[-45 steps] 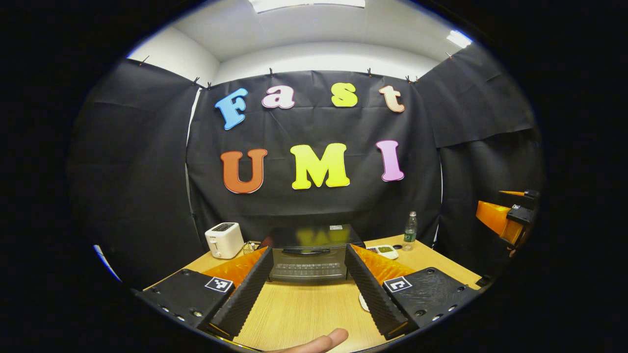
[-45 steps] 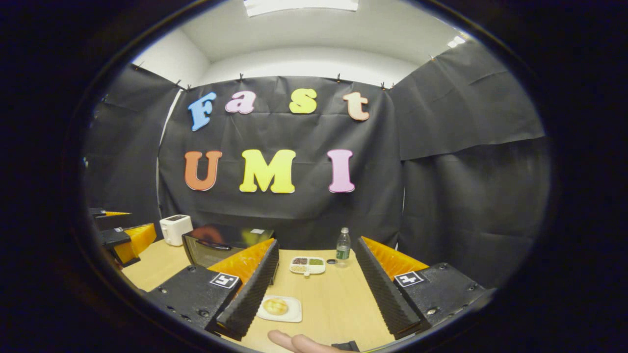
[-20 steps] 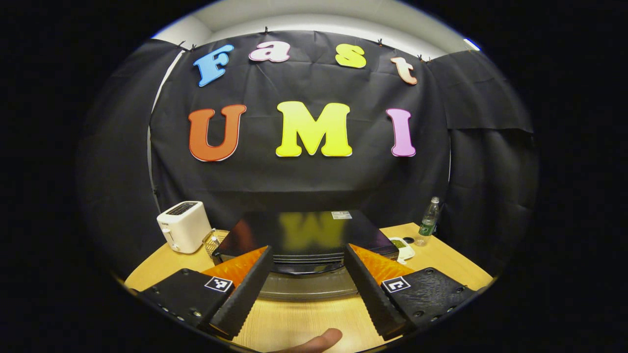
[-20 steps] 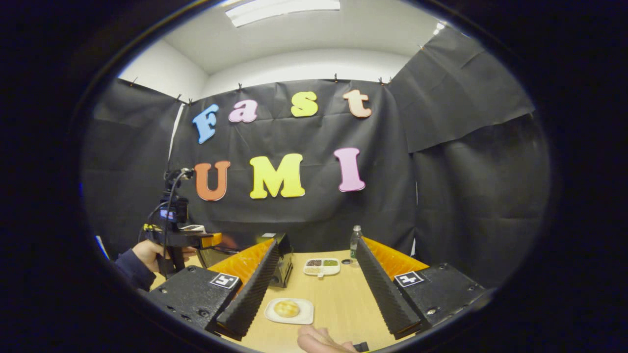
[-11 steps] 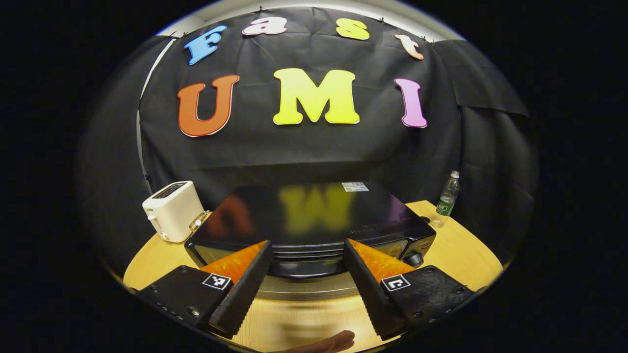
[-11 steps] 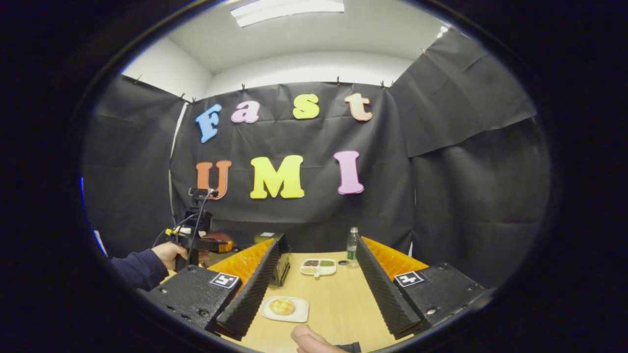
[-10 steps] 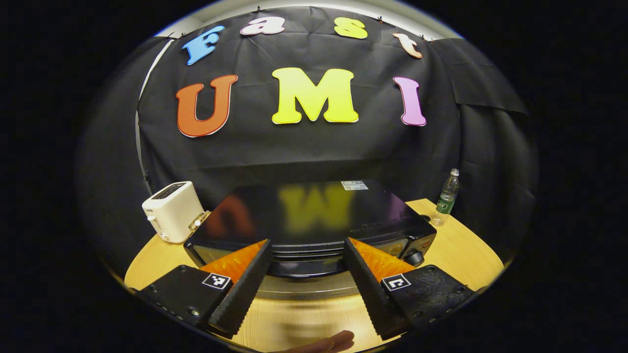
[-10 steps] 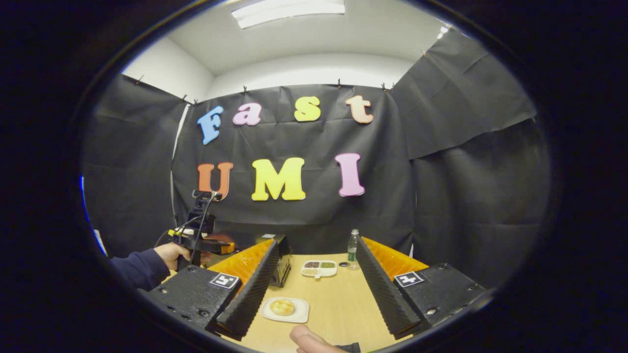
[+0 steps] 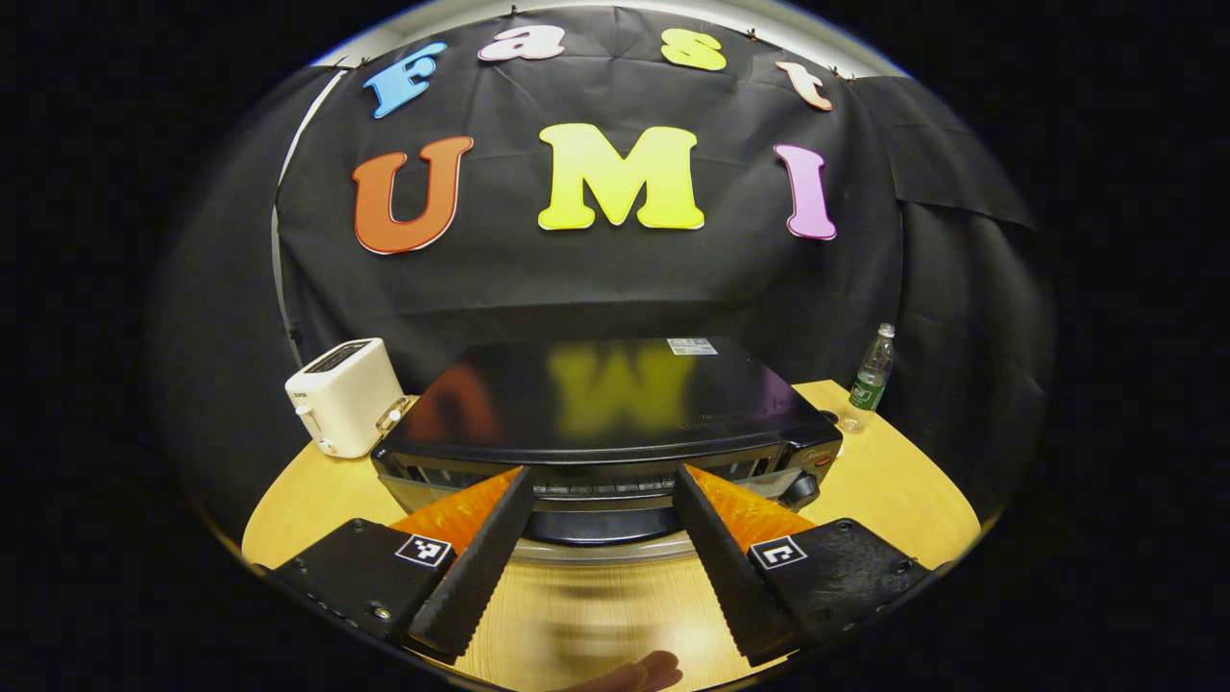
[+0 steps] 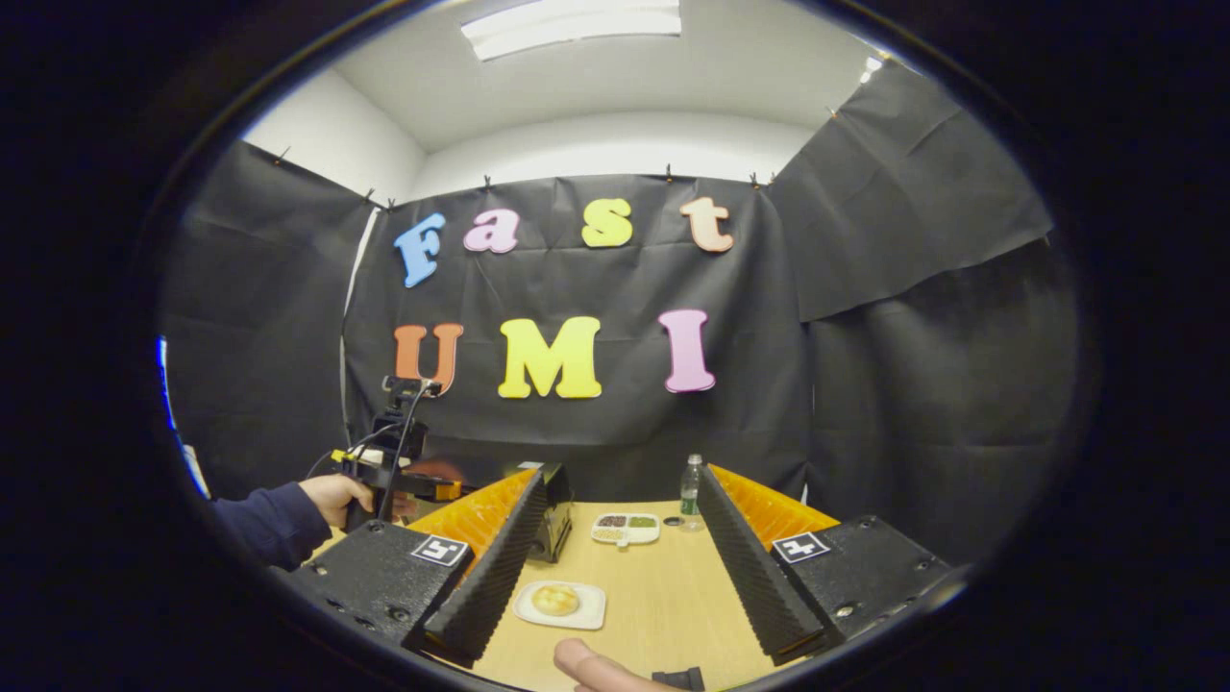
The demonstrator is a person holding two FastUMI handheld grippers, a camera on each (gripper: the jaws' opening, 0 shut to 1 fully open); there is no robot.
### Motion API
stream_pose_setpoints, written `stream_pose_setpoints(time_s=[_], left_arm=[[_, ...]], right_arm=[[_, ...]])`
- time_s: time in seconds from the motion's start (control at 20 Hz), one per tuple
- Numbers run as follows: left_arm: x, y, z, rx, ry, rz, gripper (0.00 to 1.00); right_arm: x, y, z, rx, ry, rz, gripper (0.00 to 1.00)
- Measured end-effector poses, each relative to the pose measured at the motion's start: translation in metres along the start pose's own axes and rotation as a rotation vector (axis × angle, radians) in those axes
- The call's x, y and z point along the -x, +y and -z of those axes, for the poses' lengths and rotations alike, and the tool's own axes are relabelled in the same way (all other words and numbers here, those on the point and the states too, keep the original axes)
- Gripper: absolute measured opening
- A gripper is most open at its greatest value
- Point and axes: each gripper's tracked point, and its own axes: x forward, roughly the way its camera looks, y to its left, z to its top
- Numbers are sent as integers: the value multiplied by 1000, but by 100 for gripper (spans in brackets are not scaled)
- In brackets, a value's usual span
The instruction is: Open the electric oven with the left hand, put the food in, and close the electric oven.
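Since the picture half a second ago the oven door (image 9: pixel 601 495) has tipped a little away from the body, so a dark slit with a rack behind it now shows under the top edge, and the whole oven (image 9: pixel 605 399) sits slightly higher in the left gripper view. In this view the left gripper (image 9: pixel 601 485) is spread wide, its two fingers lying at about 7 and 5 o'clock with the door handle (image 9: pixel 596 524) between their tips; I cannot tell if either finger touches the handle. A fingertip (image 9: pixel 639 673) of the person shows at 6 o'clock, at the very bottom. Behind the fingers the black oven fills the middle, with a knob (image 9: pixel 798 488) at its right front corner. Farther off, a white toaster (image 9: pixel 344 396) stands at 9 o'clock beside the oven, and a clear bottle (image 9: pixel 870 377) stands at 3 o'clock on the wooden table (image 9: pixel 913 490). In the right gripper view the right gripper (image 10: pixel 615 524) is also wide open and holds nothing. Just beyond its left finger, at about 6 o'clock, a bread roll (image 10: pixel 555 599) lies on a small white plate (image 10: pixel 586 610). Farther, a divided dish (image 10: pixel 625 527) and the bottle stand at the back of the table. At 9 o'clock a hand (image 10: pixel 336 495) in a dark sleeve (image 10: pixel 274 529) holds the left gripper at the oven's front.
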Motion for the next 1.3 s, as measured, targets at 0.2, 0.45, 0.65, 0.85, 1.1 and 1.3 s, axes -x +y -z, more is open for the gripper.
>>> stream_pose_setpoints(time_s=[0.2,0.45,0.65,0.85,1.1,1.3], left_arm=[[16,-2,13,2,0,2,98],[39,-4,38,-12,-8,-13,100],[52,-5,56,-18,-26,-16,98],[60,-6,74,-10,-32,-21,97],[69,-7,101,5,-22,-19,98],[74,-8,121,4,-22,-33,99]], right_arm=[[3,3,4,26,13,-17,96],[2,-10,12,22,27,22,96],[-2,-13,18,8,44,26,96],[-5,-15,24,3,59,32,96],[-5,-12,27,12,64,22,96],[-7,-12,36,15,76,20,96]])
